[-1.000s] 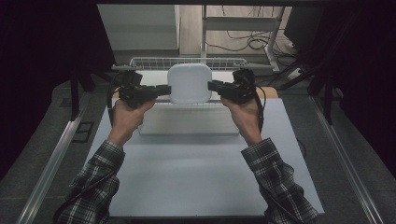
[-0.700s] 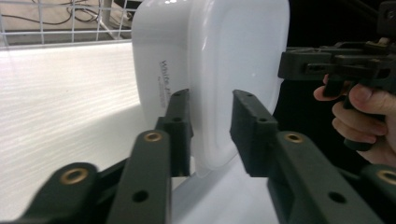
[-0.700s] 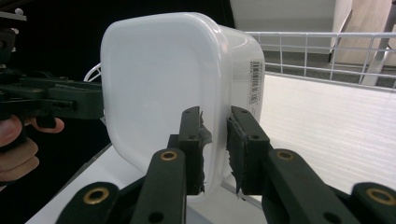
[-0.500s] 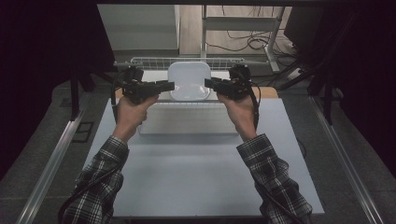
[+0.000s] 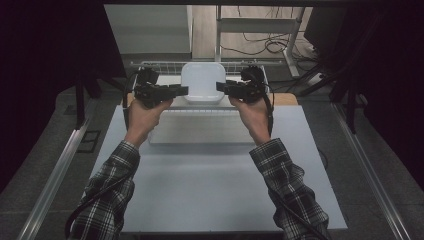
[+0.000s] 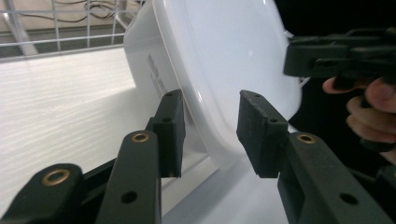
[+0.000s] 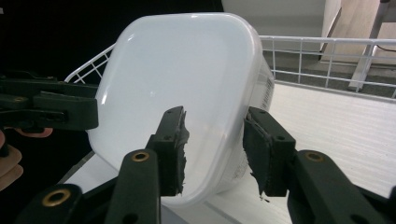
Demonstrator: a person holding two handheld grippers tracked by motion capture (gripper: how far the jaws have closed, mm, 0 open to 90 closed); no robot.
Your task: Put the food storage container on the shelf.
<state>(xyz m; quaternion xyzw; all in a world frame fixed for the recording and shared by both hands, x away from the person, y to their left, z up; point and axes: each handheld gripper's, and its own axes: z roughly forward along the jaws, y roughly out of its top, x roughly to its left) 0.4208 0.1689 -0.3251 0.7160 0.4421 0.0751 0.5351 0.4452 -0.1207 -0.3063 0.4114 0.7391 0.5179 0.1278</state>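
A white plastic container (image 5: pixel 202 82) stands tilted on its edge at the back of the table, its broad smooth face turned toward me. The left gripper (image 5: pixel 181 91) is at its left edge and the right gripper (image 5: pixel 222 86) at its right edge. In the left gripper view the jaws stand apart, with the container's (image 6: pixel 219 70) lower edge between them. The right gripper view shows the same: the jaws are spread on either side of the container's (image 7: pixel 187 74) rim. I cannot tell whether the pads (image 7: pixel 175 144) touch it.
A white wire rack (image 5: pixel 165 65) runs along the back edge behind the container. A pale ribbed mat (image 5: pixel 200 127) lies on the grey table top (image 5: pixel 210 185). Metal rails flank the table, and cables lie on the floor beyond it.
Both hands have moved away from me with the container between the grippers, toward the wire rack. The container now sits a little farther back.
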